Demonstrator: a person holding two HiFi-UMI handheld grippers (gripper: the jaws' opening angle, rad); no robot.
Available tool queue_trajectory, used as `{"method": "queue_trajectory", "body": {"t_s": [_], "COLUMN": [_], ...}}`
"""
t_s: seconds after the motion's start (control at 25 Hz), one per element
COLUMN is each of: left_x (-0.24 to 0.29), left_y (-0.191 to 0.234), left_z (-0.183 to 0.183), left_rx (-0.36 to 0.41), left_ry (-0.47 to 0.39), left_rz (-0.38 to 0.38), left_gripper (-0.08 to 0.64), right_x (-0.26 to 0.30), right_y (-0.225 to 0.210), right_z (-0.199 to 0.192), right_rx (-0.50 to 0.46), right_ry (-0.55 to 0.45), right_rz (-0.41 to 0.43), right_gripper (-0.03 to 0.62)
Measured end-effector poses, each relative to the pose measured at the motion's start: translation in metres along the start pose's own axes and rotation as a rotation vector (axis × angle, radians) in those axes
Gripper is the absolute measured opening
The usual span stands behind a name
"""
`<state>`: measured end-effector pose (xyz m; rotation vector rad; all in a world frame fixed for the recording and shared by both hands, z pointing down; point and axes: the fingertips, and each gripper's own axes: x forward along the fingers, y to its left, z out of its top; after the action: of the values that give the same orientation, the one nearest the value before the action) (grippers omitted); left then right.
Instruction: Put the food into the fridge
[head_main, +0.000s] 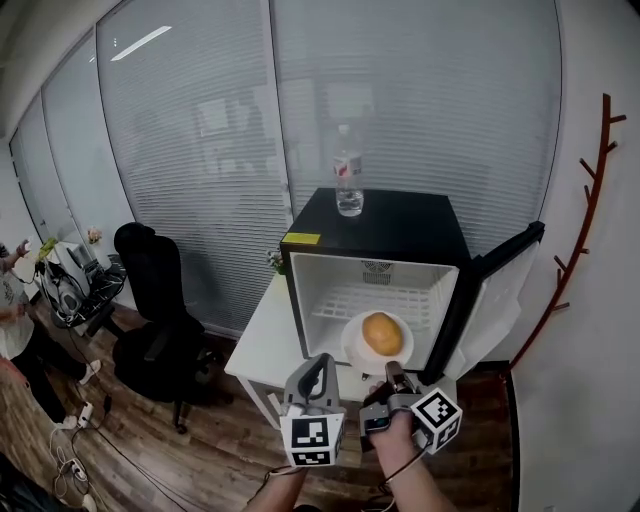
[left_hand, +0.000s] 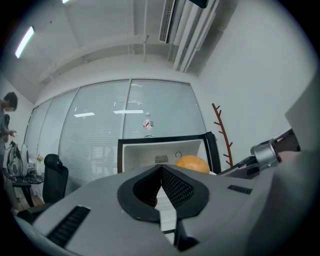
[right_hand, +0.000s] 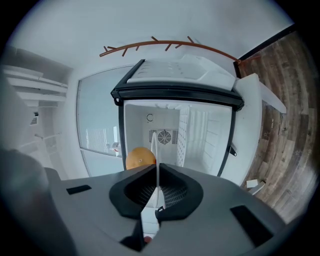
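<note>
Head view: right gripper (head_main: 393, 370) clamps the rim of a stiff white plate (head_main: 350, 350) bearing a round orange fruit (head_main: 382, 333) before the open fridge (head_main: 380, 240). Left gripper (head_main: 321, 362) is closed and empty. The fruit would probably roll, so the plate should stay level.

I'm looking into an office. Behind the fridge (head_main: 375, 240) runs a glass partition wall (head_main: 200, 130) with slatted blinds. Left of the fridge stands a black swivel office chair (head_main: 150, 290), on its right a branch-shaped coat rack (head_main: 590, 200) hangs, and a strip light (left_hand: 24, 42) glows above it.
</note>
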<state>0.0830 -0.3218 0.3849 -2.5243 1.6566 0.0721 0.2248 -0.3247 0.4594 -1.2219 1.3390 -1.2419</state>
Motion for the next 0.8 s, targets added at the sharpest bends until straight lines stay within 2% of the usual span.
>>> {"method": "queue_trajectory", "body": {"t_s": [0.48,0.8], "left_x": [0.081,0.125], "left_y": [0.036,0.081], "left_z": [-0.027,-0.042], "left_rx": [-0.011,-0.008], "left_ry": [0.008,0.015], "left_rz": [0.02,0.032], "left_gripper": [0.026,0.026], "right_x": [0.097,0.172], "right_y": [-0.015,-0.022], "right_z": [0.005,-0.019], "right_rx": [-0.056,-0.075], "right_ry": [0.033,0.062], "right_rz": [-0.039,-0.07], "right_gripper": [0.035,0.035]}}
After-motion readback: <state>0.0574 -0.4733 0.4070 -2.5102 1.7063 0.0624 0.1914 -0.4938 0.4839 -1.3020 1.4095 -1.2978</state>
